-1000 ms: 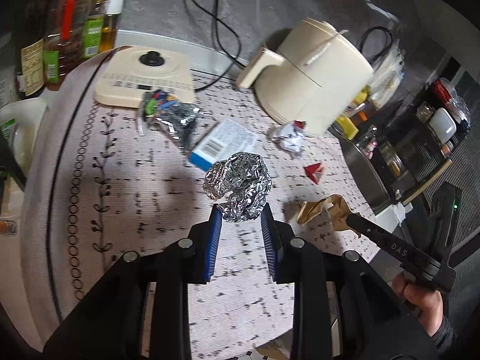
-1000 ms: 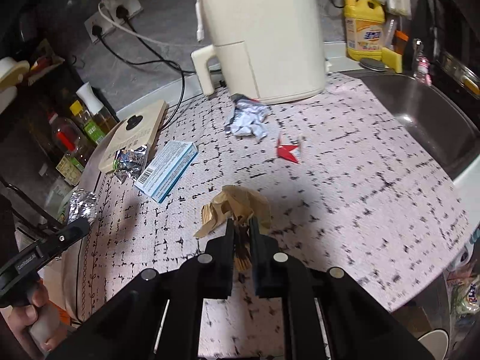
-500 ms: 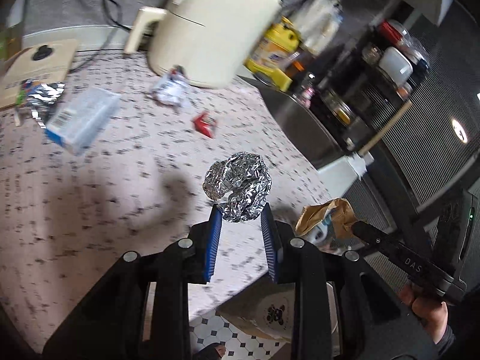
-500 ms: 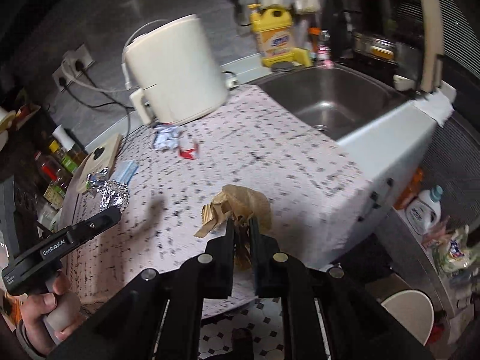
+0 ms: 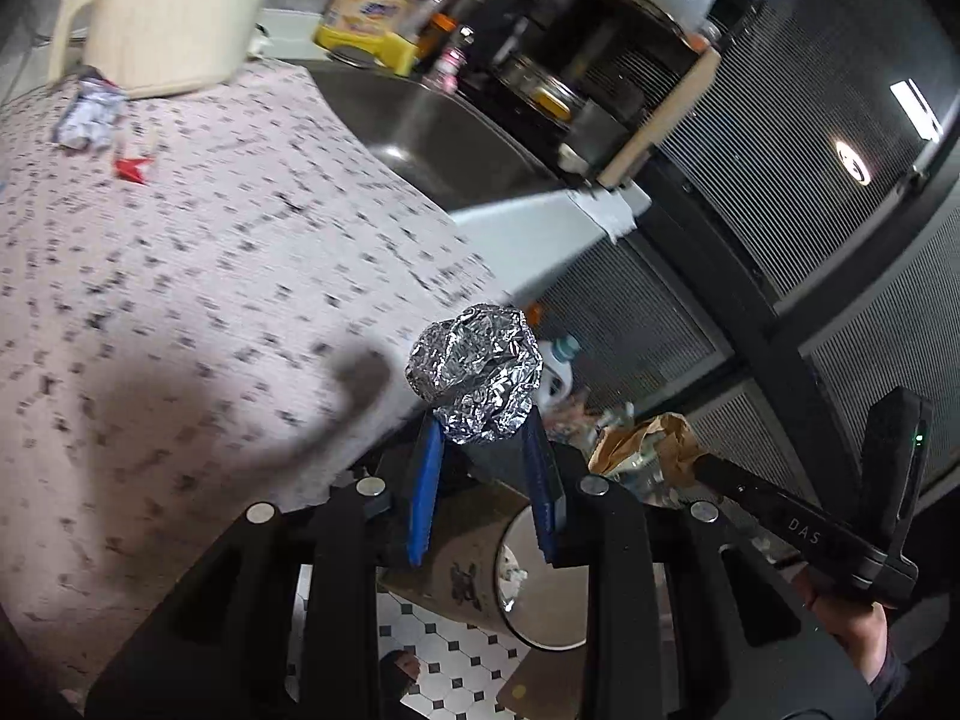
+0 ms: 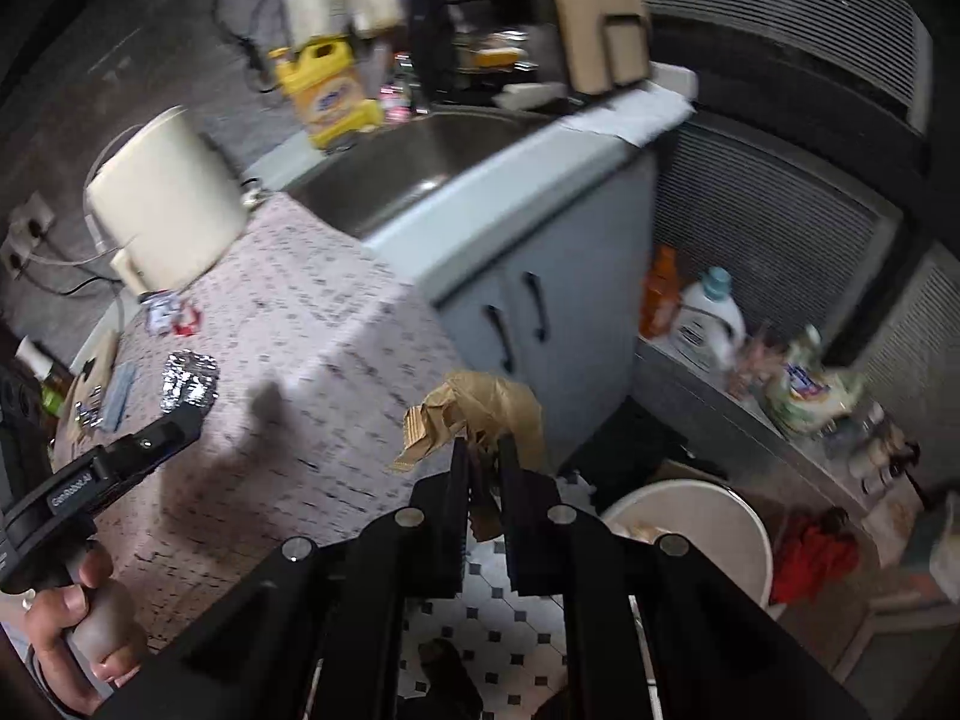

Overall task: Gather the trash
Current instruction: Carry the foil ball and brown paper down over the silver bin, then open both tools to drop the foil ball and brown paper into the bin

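Left wrist view: the foil ball point(image 5: 474, 377) is clamped between the blue pads of the left tongs point(image 5: 483, 450). A second ago it hung over the worktop point(image 5: 180, 300); now it is carried past the edge, above a bin point(image 5: 540, 594) on the tiled floor.

Right wrist view: the right tongs point(image 6: 480, 468) are closed on the crumpled brown paper point(image 6: 480, 408), likewise swung off the worktop toward the white bin point(image 6: 708, 516). Release over the bin is judged to be next. The white wrapper point(image 5: 87, 114) and red scrap point(image 5: 133, 168) are left uncollected.
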`<state>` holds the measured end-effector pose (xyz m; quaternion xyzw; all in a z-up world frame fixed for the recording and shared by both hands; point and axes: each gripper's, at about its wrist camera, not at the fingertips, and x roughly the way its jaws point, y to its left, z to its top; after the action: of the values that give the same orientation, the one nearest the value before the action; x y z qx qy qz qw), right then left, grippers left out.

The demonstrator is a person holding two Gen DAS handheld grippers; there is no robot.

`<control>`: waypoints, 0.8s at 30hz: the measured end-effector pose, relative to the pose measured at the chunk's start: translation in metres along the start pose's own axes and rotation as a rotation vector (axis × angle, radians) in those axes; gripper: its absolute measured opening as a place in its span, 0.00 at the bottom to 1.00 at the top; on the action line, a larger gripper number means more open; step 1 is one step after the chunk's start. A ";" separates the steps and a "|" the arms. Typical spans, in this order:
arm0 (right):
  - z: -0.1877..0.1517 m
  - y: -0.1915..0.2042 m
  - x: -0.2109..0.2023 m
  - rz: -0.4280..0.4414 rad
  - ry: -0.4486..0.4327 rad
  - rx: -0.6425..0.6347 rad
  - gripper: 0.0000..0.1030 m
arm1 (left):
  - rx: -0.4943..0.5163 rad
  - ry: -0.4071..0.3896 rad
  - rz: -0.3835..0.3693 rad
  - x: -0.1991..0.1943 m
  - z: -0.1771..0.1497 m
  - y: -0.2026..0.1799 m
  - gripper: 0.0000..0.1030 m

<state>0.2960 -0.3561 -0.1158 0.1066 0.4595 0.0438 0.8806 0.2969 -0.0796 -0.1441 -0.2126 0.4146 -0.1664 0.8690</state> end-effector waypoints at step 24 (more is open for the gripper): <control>-0.077 -0.176 -0.012 -0.147 0.106 0.171 0.56 | 0.074 0.242 -0.048 0.125 -0.094 -0.109 0.26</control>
<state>0.2222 -0.5177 -0.1894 0.1448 0.5139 -0.0545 0.8438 0.2857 -0.2524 -0.2235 -0.1685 0.5048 -0.2270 0.8156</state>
